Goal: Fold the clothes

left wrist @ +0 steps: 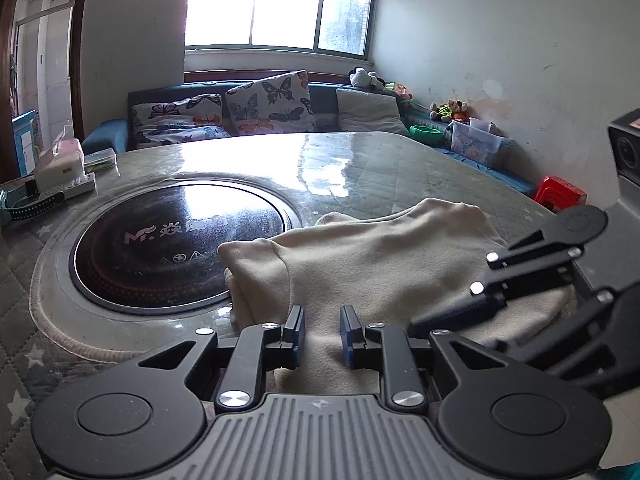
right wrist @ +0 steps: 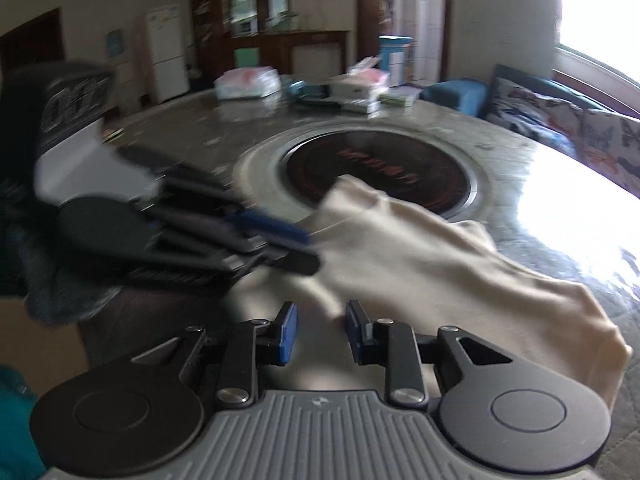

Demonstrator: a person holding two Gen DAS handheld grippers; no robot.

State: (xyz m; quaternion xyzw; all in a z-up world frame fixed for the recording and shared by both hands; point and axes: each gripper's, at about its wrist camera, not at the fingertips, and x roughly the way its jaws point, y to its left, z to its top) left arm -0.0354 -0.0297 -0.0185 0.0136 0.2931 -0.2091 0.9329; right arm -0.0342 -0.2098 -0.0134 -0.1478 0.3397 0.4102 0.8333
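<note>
Cream garment (left wrist: pixel 384 264) lies bunched on the glass-topped table (left wrist: pixel 360 168), one edge over the round cooktop (left wrist: pixel 176 240). Left gripper (left wrist: pixel 322 330) and right gripper (right wrist: pixel 322 326) both hover parted, holding nothing.

The cream garment (left wrist: pixel 384 264) is soft, matt, fleecy cloth; the table (left wrist: pixel 380 168) has a glossy clear cover over quilted fabric; the round hotplate (left wrist: pixel 176 240) is shiny black glass.
</note>
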